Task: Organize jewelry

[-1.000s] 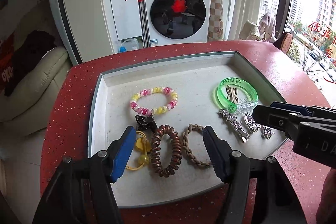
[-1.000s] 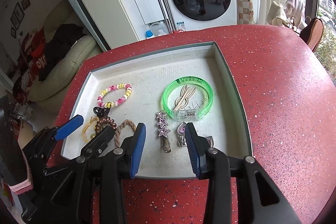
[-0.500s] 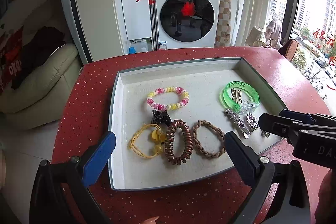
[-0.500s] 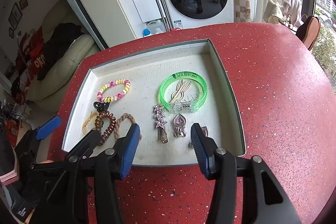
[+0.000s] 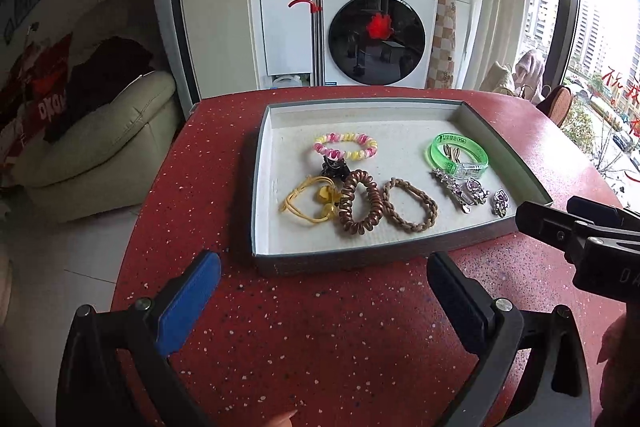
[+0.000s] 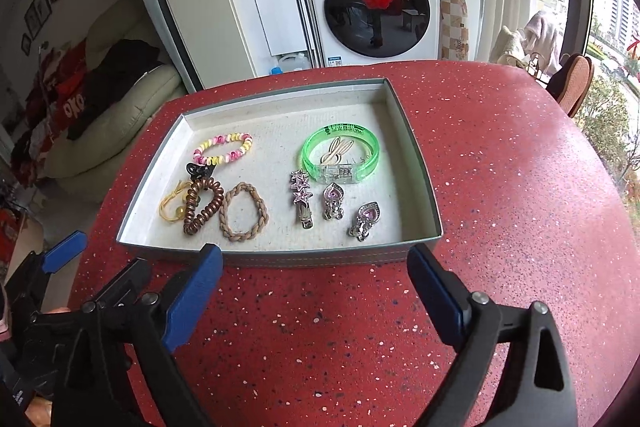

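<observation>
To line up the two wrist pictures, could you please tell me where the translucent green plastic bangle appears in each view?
Left wrist view: the translucent green plastic bangle lies right of centre, in the far right part of the shallow grey tray.
Right wrist view: the bangle lies just above centre, in the tray's far right part.
Shared landmark: the star-studded silver hair clip lies just nearer the cameras than the bangle.

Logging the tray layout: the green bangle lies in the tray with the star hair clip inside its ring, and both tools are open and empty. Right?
Not quite. Inside the green bangle lies a pale bunny-shaped clip; the star hair clip lies outside it, nearer the camera, as the right wrist view shows. Both the left tool and right tool are open and empty.
</observation>
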A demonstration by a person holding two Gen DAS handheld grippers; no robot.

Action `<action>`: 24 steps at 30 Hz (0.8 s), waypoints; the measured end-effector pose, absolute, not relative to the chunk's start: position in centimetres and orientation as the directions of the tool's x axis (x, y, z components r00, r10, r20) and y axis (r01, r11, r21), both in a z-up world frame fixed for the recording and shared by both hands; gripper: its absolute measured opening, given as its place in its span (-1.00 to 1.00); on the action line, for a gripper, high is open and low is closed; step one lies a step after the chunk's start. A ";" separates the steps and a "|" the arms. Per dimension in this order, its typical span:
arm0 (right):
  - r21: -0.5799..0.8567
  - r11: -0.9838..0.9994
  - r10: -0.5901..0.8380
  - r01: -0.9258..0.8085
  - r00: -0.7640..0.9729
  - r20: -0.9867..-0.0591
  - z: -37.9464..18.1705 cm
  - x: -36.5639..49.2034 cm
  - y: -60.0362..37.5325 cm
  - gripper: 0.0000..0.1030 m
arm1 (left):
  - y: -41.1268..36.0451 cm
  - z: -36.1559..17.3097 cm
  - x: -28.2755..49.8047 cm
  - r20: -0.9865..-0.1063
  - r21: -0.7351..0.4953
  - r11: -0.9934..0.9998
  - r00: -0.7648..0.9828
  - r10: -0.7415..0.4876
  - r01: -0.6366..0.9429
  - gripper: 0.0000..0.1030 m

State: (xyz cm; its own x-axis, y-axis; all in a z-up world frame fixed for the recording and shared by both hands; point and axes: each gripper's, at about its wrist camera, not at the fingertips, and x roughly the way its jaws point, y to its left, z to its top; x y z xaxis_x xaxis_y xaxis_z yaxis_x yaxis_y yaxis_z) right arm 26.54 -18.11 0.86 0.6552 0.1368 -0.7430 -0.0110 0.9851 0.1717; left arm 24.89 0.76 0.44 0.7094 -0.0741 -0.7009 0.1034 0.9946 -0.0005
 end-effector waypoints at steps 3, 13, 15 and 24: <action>0.172 0.985 0.133 -0.011 0.678 -0.723 1.1 25.4 -18.1 0.88 | 1.0 0.7 23.7 -0.685 0.005 0.996 0.726 -0.059 0.086 1.00; 0.114 0.993 0.067 0.006 0.781 -0.621 1.8 21.7 -17.6 1.00 | 1.5 1.5 19.9 -0.609 0.026 1.000 0.793 0.007 0.011 1.00; 0.110 0.994 0.055 0.015 0.795 -0.605 1.7 21.1 -17.7 1.00 | 1.6 1.5 19.3 -0.593 0.027 1.000 0.805 0.018 -0.002 1.00; 0.050 0.998 -0.005 0.039 0.834 -0.552 1.7 19.4 -17.9 1.00 | 1.5 1.3 18.5 -0.572 0.037 0.999 0.820 0.033 -0.014 1.00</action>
State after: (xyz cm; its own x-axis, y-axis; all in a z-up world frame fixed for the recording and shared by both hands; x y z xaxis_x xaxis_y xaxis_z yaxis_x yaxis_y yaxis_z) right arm 19.41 -17.88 1.69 0.8340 -0.0053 -0.5518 0.0394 0.9980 0.0500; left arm 18.50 1.52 1.28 0.8195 0.0327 -0.5721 -0.0141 0.9992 0.0370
